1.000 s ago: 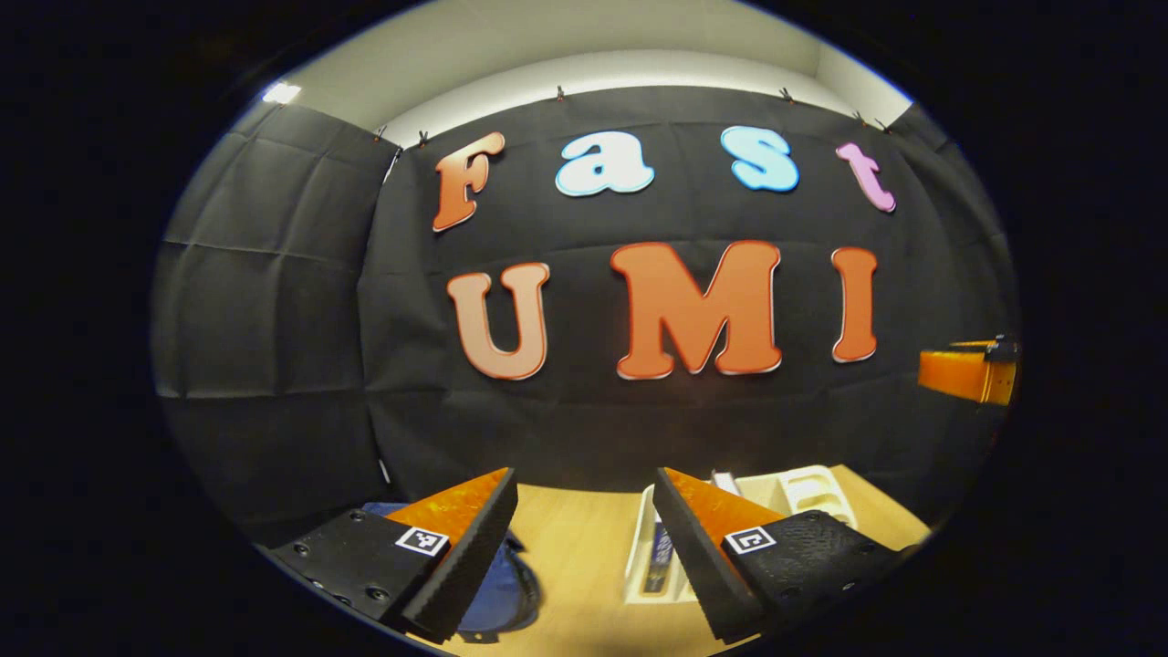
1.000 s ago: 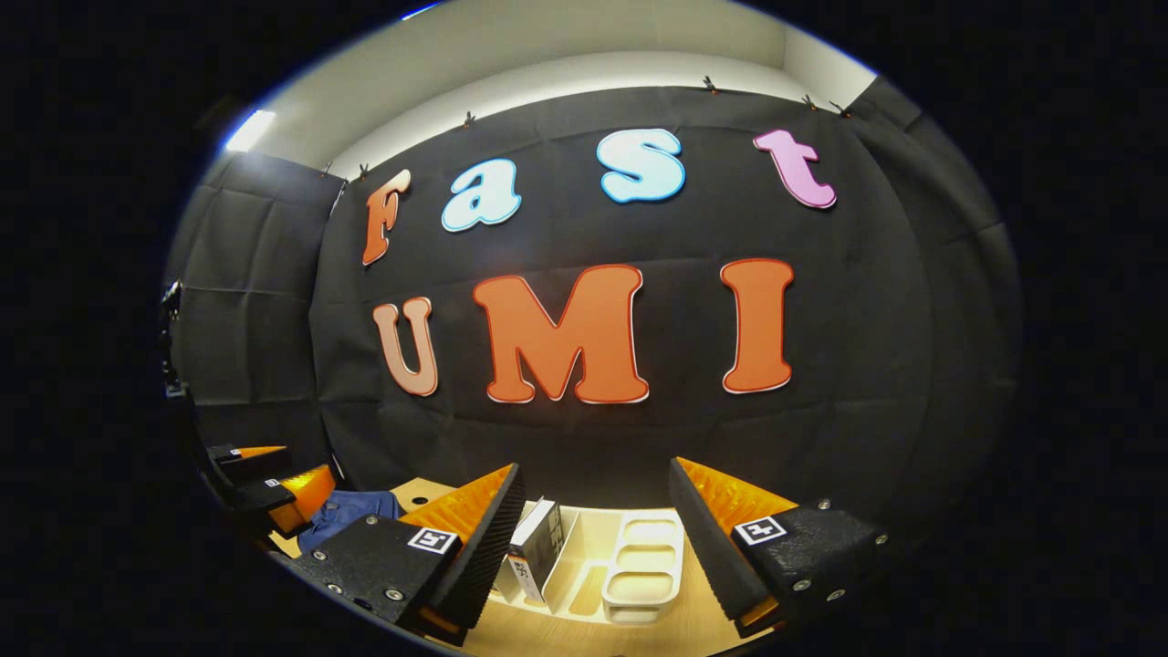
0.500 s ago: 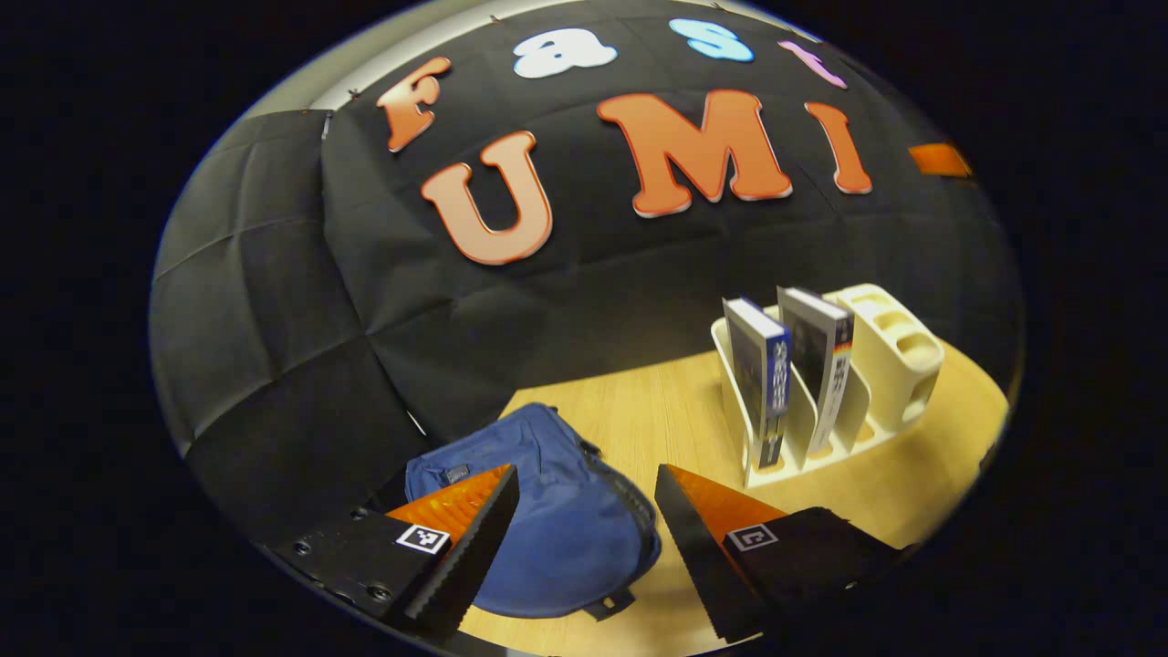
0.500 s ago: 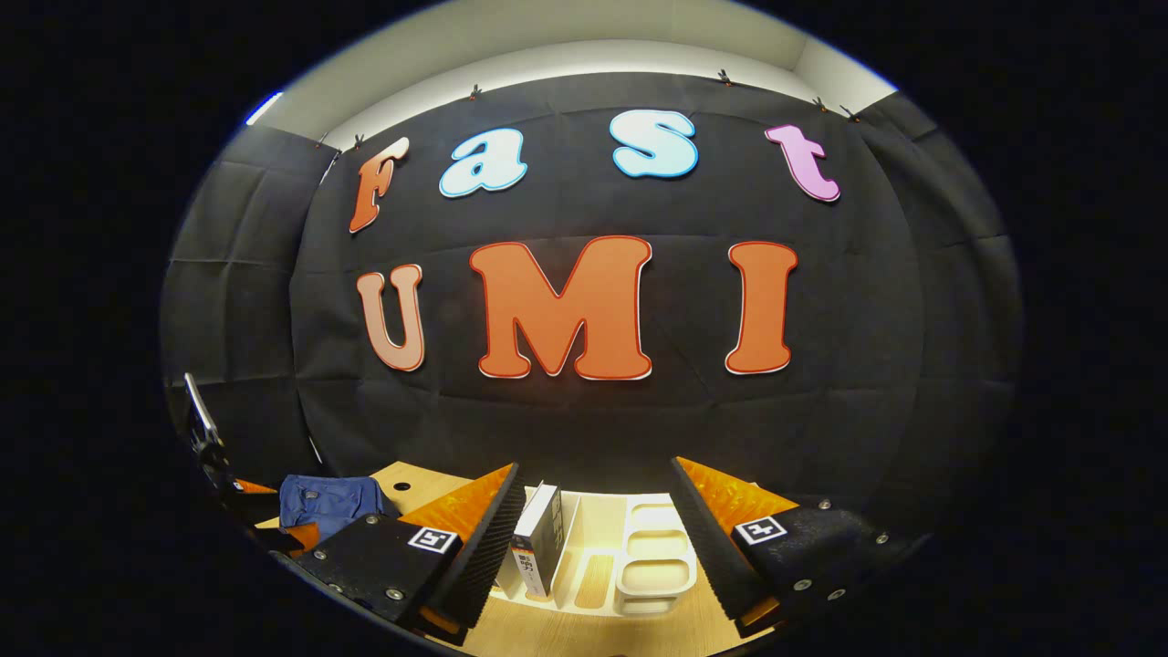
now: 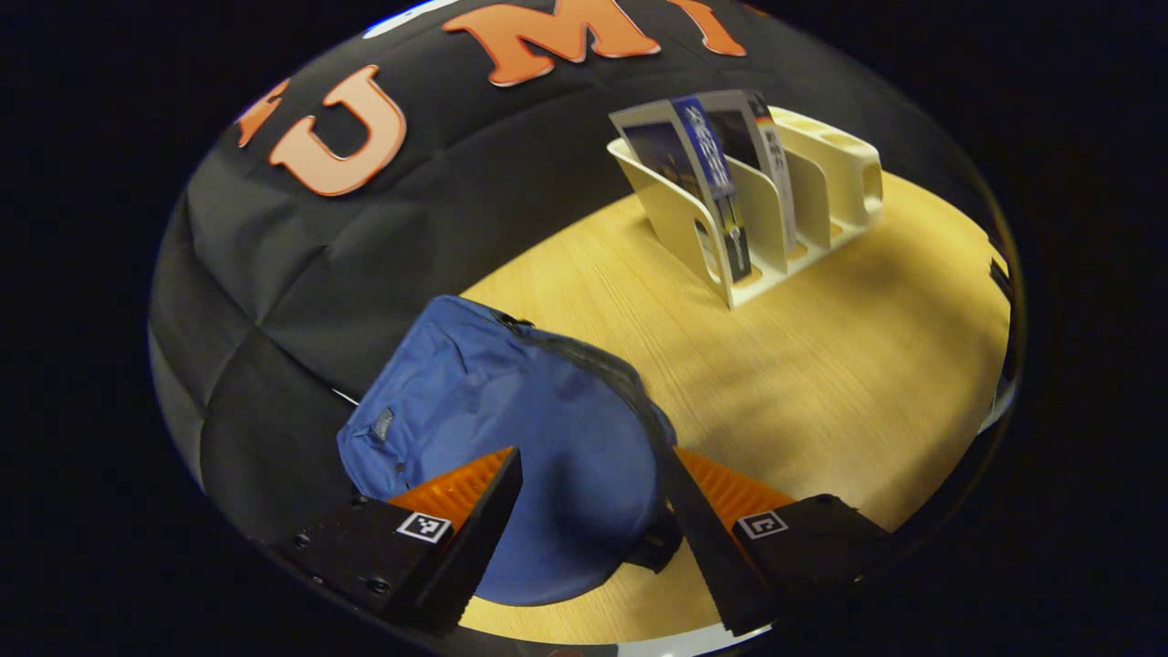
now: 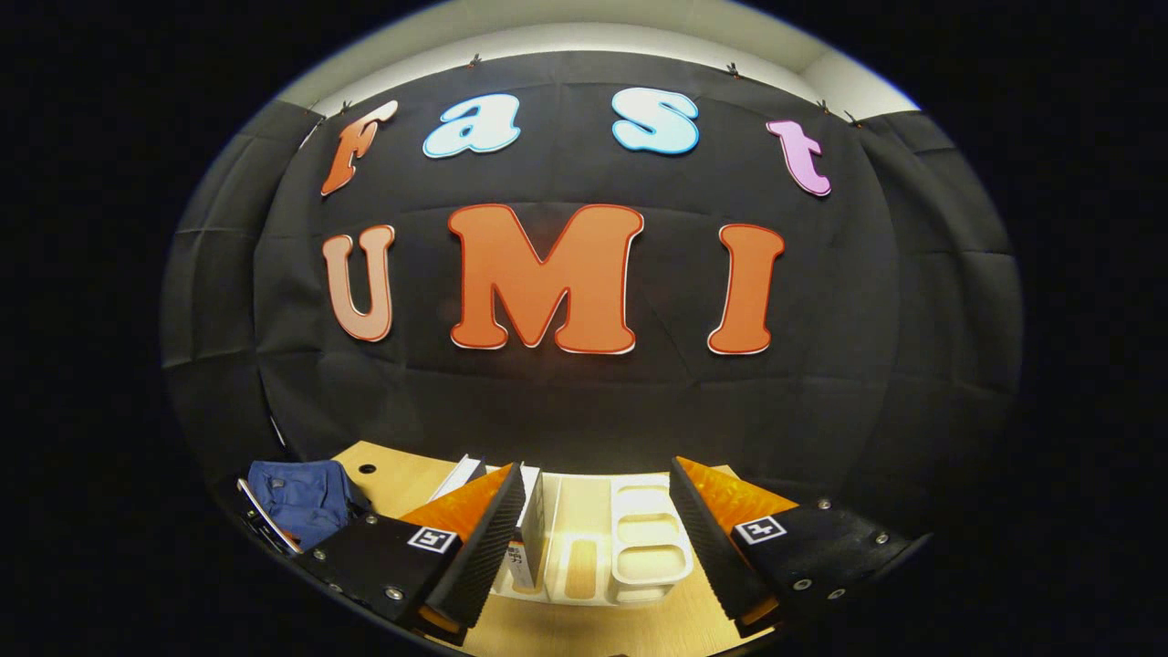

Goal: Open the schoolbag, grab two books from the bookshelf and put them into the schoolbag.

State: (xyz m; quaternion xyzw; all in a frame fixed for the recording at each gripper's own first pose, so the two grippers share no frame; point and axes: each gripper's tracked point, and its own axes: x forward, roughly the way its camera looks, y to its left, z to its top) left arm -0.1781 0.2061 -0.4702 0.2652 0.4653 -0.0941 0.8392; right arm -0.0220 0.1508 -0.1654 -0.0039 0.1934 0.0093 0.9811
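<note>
- The schoolbag [image 5: 511, 438], blue and zipped shut, lay flat on the wooden table [image 5: 821, 365] near the black cloth wall; in the right gripper view it sat at the far left [image 6: 306, 497].
- The left gripper [image 5: 589, 525] hung above the bag with its fingers spread wide, gripping nothing (whether a fingertip brushed the fabric could not be told).
- The right gripper [image 6: 598, 534] was likewise wide open and empty, facing the bookshelf [image 6: 639, 547].
- Two books [image 5: 721, 173] stood leaning in the cream bookshelf [image 5: 821, 192], well apart from the bag.
</note>
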